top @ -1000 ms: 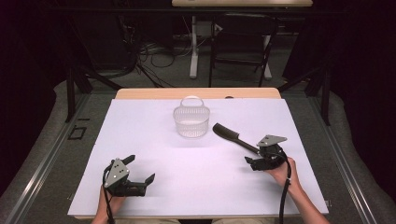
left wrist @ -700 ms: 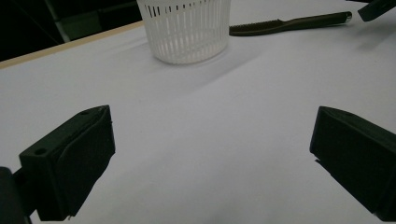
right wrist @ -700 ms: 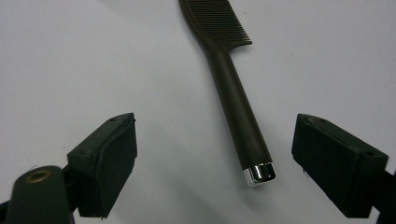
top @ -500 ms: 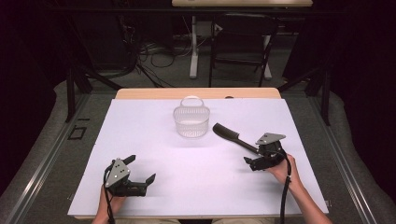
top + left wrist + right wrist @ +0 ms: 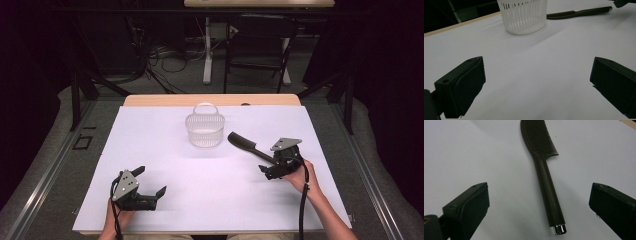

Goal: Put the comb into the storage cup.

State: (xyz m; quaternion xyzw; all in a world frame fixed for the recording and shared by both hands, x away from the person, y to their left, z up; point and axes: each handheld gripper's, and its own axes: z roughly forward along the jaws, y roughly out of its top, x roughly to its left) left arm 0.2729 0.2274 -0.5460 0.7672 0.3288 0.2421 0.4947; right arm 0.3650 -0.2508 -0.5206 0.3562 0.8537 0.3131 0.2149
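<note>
A black comb [image 5: 245,144] with a chrome-tipped handle lies flat on the white table cover [image 5: 165,150], just right of a white slotted basket [image 5: 205,131]. My right gripper [image 5: 268,162] sits at the comb's handle end, and its jaws have just been opening. In the right gripper view the comb [image 5: 546,180] lies between the wide jaws of the right gripper [image 5: 539,188], and neither pad touches it. My left gripper [image 5: 149,181] rests open at the near left with nothing in it. In the left gripper view that gripper [image 5: 537,62] faces the basket [image 5: 524,17] and the comb [image 5: 579,12].
The wooden table edge [image 5: 210,100] runs behind the basket. Past it are a dark floor with cables [image 5: 165,55] and a chair [image 5: 260,45]. Bare white cover lies between the two grippers.
The right gripper's jaws have spread apart around the comb's handle, and the comb lies on the table where it was. The left gripper has not moved.
</note>
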